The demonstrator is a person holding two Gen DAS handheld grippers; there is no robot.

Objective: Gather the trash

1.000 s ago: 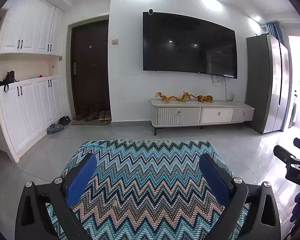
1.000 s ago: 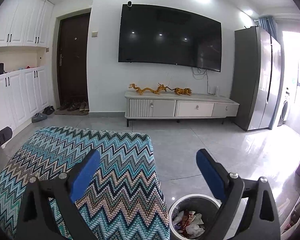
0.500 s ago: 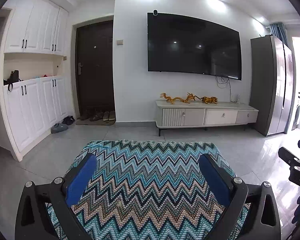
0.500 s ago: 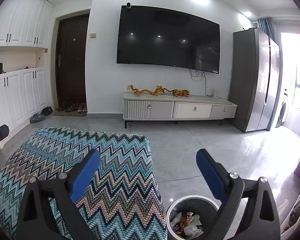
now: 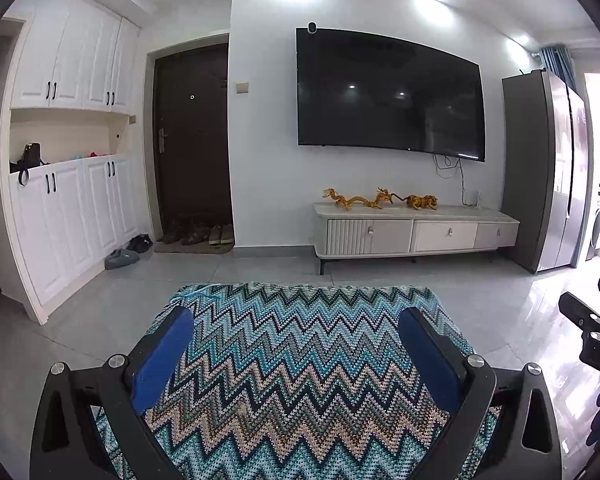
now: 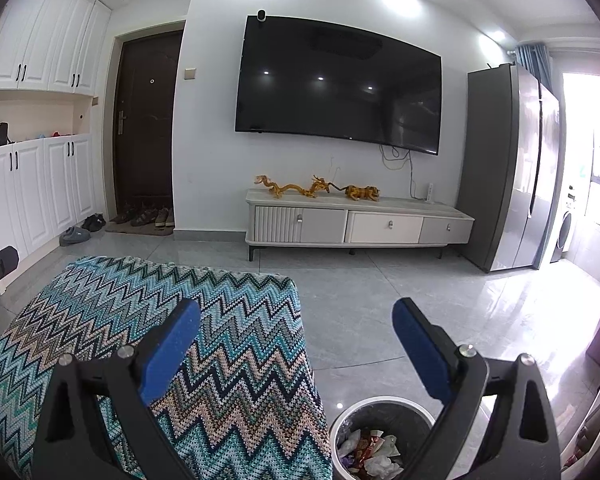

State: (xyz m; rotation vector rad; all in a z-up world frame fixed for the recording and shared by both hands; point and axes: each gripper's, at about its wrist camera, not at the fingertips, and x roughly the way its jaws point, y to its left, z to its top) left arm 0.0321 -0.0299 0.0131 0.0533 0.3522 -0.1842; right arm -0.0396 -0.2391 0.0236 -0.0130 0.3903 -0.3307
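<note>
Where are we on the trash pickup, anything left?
Looks done or close: the bin beside the table already holds wrappers, and the zigzag cloth shows no litter. In hand: nothing; the left tongs and right tongs are both open and empty above the cloth. Left: no trash visible on the floor; areas outside these views can't be judged.

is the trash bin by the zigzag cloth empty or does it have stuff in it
It has stuff in it: crumpled wrappers and paper lie inside the open-topped trash bin, seen in the right wrist view. How deep the pile goes cannot be told.
</note>
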